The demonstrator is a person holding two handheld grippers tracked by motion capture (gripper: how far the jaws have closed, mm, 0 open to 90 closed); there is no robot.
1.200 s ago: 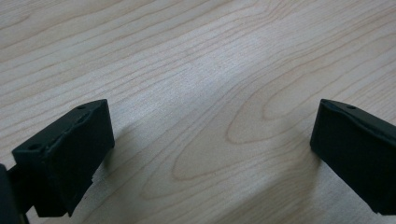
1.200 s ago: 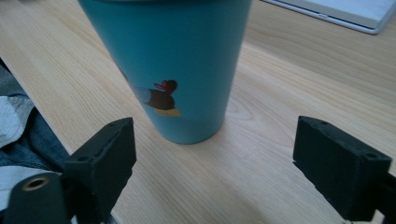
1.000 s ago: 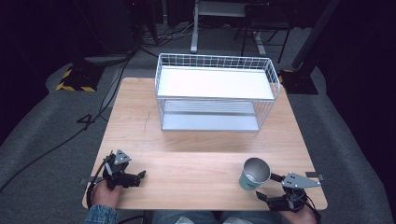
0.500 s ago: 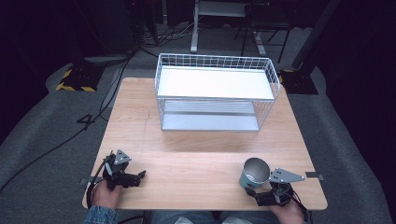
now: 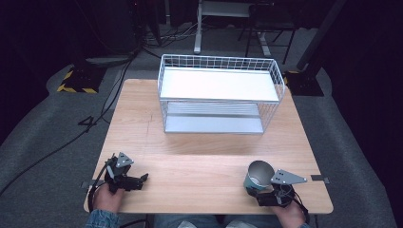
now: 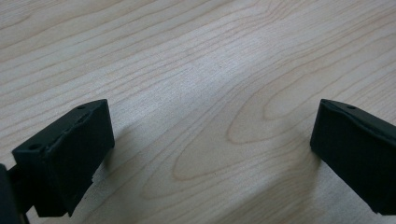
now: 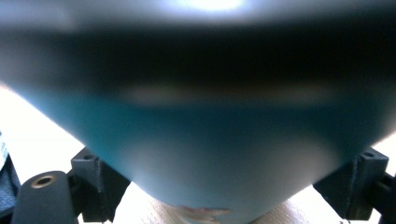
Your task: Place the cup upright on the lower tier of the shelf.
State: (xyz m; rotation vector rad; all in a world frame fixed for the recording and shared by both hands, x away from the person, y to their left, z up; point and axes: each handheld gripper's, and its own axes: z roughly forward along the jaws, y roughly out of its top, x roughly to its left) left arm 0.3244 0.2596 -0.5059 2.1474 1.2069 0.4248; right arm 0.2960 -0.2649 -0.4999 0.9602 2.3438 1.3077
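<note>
In the high view, the light wooden table takes up the middle of the frame, with a white wire two-level rack standing on its far half, upper centre. Down at the lower right, the right gripper sits at the near table edge with a teal cup with a shiny metal inside right in front of it, upright and mouth up; the gripper's grey three-cornered plate sticks out just right of the cup. Its jaws have just been closing with the cup between them, and they look snug against the cup's lower wall from here, though the contact itself is tucked under the cup. Over at the lower left, the left gripper rests low on the table, well apart from the cup and pointing toward the right of the frame, held by a hand with a denim sleeve at the bottom edge. In the left gripper view, the two black jaws stand wide apart at the lower left and right edges with just bare wood grain between them, so it's holding nothing. In the right gripper view, the cup is super close and blurry, its teal wall covering most of the frame, and the two jaws sit at the lower left and lower right corners right up against its sides, so I'd call that gripped.
</note>
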